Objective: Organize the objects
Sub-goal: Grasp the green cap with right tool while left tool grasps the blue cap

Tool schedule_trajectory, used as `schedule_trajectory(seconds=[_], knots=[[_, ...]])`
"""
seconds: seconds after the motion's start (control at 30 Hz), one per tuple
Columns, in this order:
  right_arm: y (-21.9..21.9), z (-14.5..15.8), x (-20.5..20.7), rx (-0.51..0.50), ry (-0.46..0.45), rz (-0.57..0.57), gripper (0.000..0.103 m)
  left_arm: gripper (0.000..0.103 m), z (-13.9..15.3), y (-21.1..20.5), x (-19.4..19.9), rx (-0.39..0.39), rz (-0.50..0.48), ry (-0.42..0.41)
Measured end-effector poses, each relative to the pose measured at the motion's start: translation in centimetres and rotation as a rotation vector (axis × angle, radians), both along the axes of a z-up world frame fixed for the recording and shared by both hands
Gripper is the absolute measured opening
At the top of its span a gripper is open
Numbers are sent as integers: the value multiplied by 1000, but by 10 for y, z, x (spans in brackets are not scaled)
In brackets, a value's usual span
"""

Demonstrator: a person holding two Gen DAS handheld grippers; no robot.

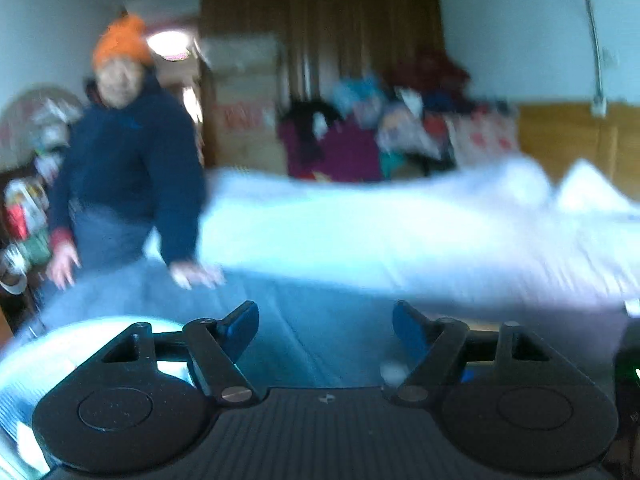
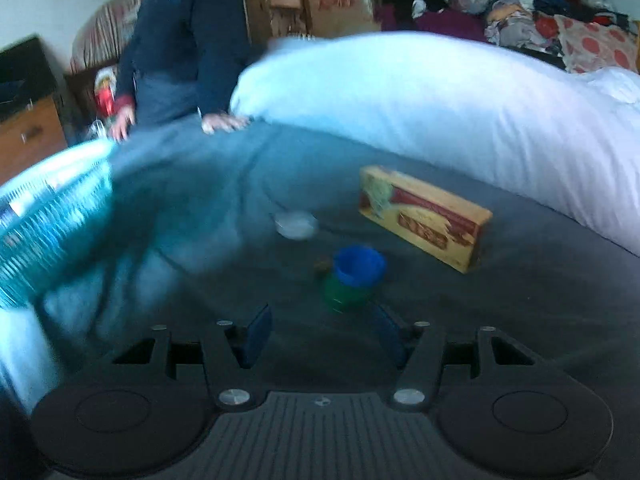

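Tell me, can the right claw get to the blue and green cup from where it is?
Probably yes. The right claw is open, and the blue and green cup stands just ahead of it on the grey sheet, with nothing between them.

Bystander and background clutter
Person in orange hat leaning on bed; clothes pile, cardboard boxes behind.

Home bedroom, bed with white duvet, piled clothes, wooden wardrobe
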State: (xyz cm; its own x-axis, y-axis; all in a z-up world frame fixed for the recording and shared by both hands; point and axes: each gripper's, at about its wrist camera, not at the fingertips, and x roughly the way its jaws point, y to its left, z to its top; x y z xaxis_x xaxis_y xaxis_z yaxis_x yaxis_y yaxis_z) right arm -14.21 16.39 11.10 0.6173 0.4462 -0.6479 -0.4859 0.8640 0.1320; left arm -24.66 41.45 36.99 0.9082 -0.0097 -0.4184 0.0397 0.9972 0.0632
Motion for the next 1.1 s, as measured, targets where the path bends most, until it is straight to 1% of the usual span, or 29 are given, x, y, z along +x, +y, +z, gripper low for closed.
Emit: schedule_trajectory(seconds=[0.07,0.13,0.23,0.3,0.33,0.37,0.4,0.47,0.5,0.57,0.63,0.73,0.77,0.8,0.83,0.9,0.97,1.03,1.1], knots=[[1,-14,15,-4,23,10,61,73,-20,-8,10,-6,-5,60],[8,-27,32,-4,36,13,61,73,-34,-13,18,9,-13,100],[21,-41,49,-10,8,33,61,73,-48,-15,27,35,-27,134],[28,-46,58,-17,-11,44,61,73,-54,-15,35,32,-29,155],[30,-49,62,-17,-7,44,59,73,-57,-14,41,34,-31,164],[28,-48,64,-12,-1,41,50,73,-59,-15,46,38,-34,173],[25,-47,64,-11,6,35,42,73,-63,-18,49,40,-40,179],[15,-39,61,7,75,50,42,73,-72,-24,54,38,-55,188],[8,-33,53,12,94,65,42,73,-77,-29,55,37,-64,193],[-11,-22,31,-14,74,80,42,73,-86,-41,57,33,-91,200],[-38,-16,16,18,66,27,42,72,-99,-50,65,22,-127,215],[-68,-15,9,74,42,-78,42,63,-130,-70,82,17,-197,248],[-75,-16,9,93,36,-107,42,58,-141,-78,89,25,-214,259],[-80,-17,9,104,34,-126,42,54,-152,-86,96,42,-232,268],[-83,-20,9,111,33,-137,42,53,-163,-93,104,56,-249,278],[-84,-25,10,120,42,-145,42,47,-185,-105,118,75,-264,305],[-86,-29,10,124,40,-148,42,44,-204,-114,130,74,-264,335],[-88,-32,9,137,35,-153,42,44,-210,-118,135,66,-257,304],[-91,-36,10,145,36,-156,42,44,-209,-122,140,69,-259,291]])
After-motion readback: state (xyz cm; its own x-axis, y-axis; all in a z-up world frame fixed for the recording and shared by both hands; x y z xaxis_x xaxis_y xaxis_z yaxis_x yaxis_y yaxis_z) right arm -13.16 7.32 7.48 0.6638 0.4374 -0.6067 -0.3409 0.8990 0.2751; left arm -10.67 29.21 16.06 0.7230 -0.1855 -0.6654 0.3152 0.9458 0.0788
